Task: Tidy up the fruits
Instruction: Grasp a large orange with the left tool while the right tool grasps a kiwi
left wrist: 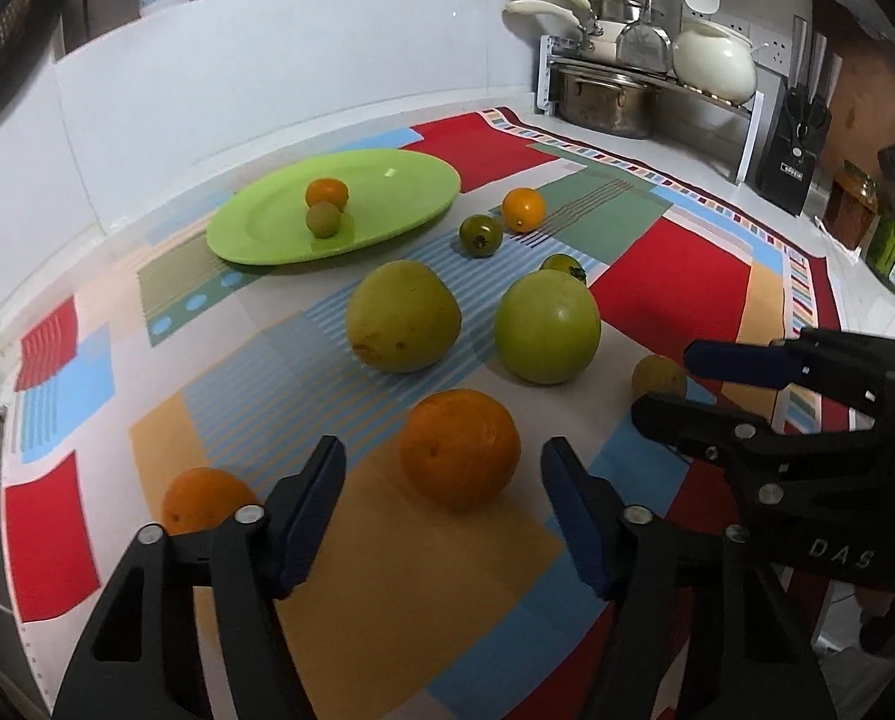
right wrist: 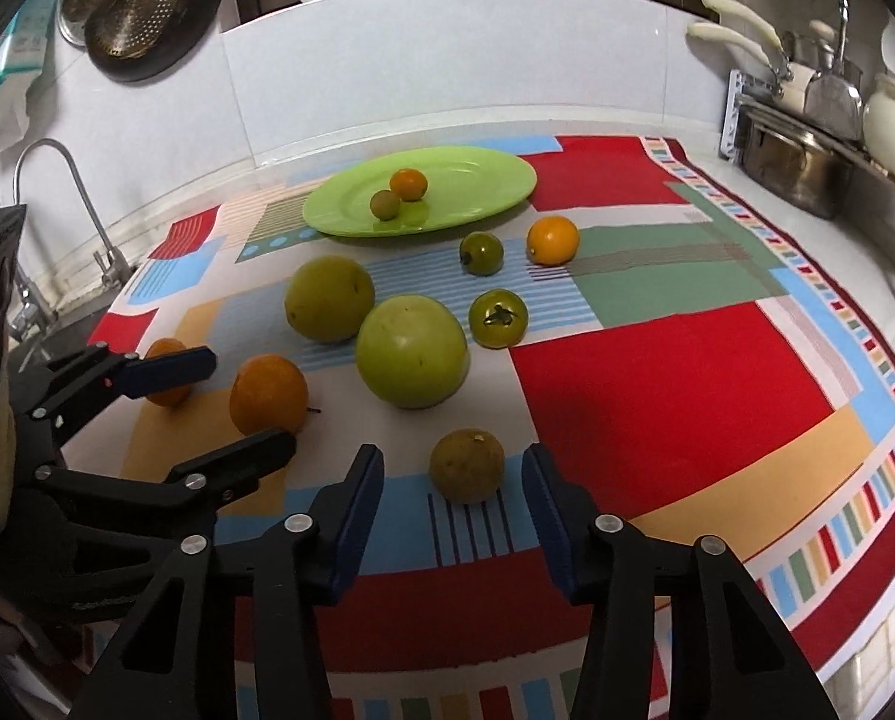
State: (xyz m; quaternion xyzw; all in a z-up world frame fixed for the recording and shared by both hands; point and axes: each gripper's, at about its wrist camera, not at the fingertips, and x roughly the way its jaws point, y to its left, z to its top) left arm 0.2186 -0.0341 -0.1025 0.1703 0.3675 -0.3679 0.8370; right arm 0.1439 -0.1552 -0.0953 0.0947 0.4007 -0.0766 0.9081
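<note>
An orange (left wrist: 459, 447) sits low in the centre of the left wrist view, just ahead of the left gripper (left wrist: 444, 516), whose jaws stand spread wide with nothing between them. In the right wrist view a small dull yellow-green fruit (right wrist: 468, 465) lies at lower centre, framed by the right gripper (right wrist: 453, 516), its jaws likewise released and empty.

Judging by the two small fruits (left wrist: 326, 207) already resting on the green plate (left wrist: 399, 180) at upper left of centre, the step in hand is probably picking up the next fruit to carry there. To do it well, each gripper should go forward until its pads sit level with the fruit's widest part, then close gently; round fruit tends to roll or squirt out if pinched high or off-centre.

Other fruit lies loose on the patterned cloth (right wrist: 675, 396): two big green ones (left wrist: 403, 324) mid-frame, a second orange (left wrist: 207, 498) at lower left beside the left finger, and small tomatoes (right wrist: 498, 318) nearer the plate. The carry should pass above these. The two grippers are close together, so moving one at a time seems safer.
</note>
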